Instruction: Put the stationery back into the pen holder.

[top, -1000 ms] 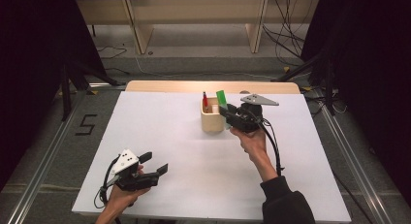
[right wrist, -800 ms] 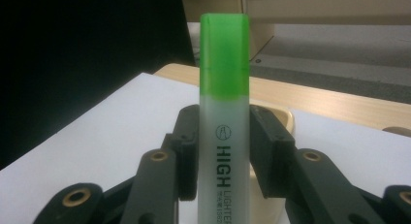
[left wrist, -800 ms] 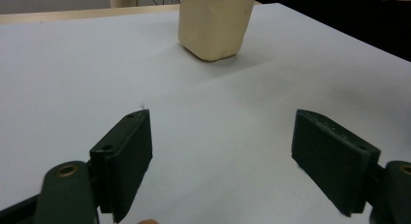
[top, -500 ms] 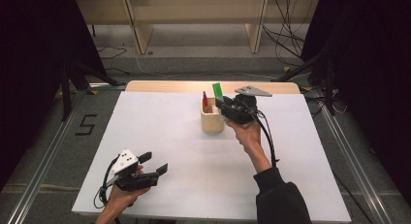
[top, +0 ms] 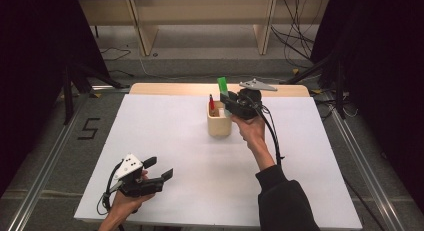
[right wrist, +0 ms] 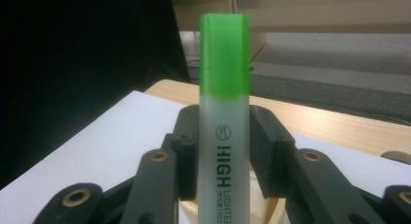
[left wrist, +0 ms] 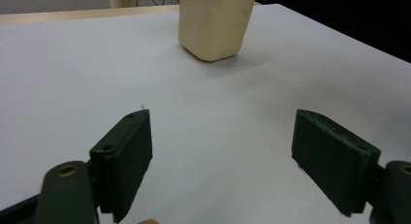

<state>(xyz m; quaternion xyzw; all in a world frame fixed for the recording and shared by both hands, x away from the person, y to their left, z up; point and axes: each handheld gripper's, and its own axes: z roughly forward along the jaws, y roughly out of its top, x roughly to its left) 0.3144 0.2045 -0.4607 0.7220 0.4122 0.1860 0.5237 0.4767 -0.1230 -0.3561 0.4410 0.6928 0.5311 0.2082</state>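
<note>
A green-capped highlighter [right wrist: 224,132] stands upright between the jaws of my right gripper [right wrist: 224,153], which is shut on its white barrel. In the high view the right gripper [top: 231,103] holds the highlighter [top: 222,87] just above the right rim of a cream pen cup [top: 219,125]. A red pen [top: 211,102] stands in that cup. My left gripper [top: 159,170] rests low near the table's front left, open and holding nothing. In the left gripper view its jaws stand wide apart, and the left gripper [left wrist: 220,156] faces the cup [left wrist: 213,25] farther off.
A white sheet [top: 165,136] covers the wooden table [top: 165,89]. Beyond the far edge stand shelving legs and loose cables on the floor. Dark curtains flank both sides.
My right gripper has moved with the highlighter up and toward the far side, closer over the cup. The left gripper has stayed put.
</note>
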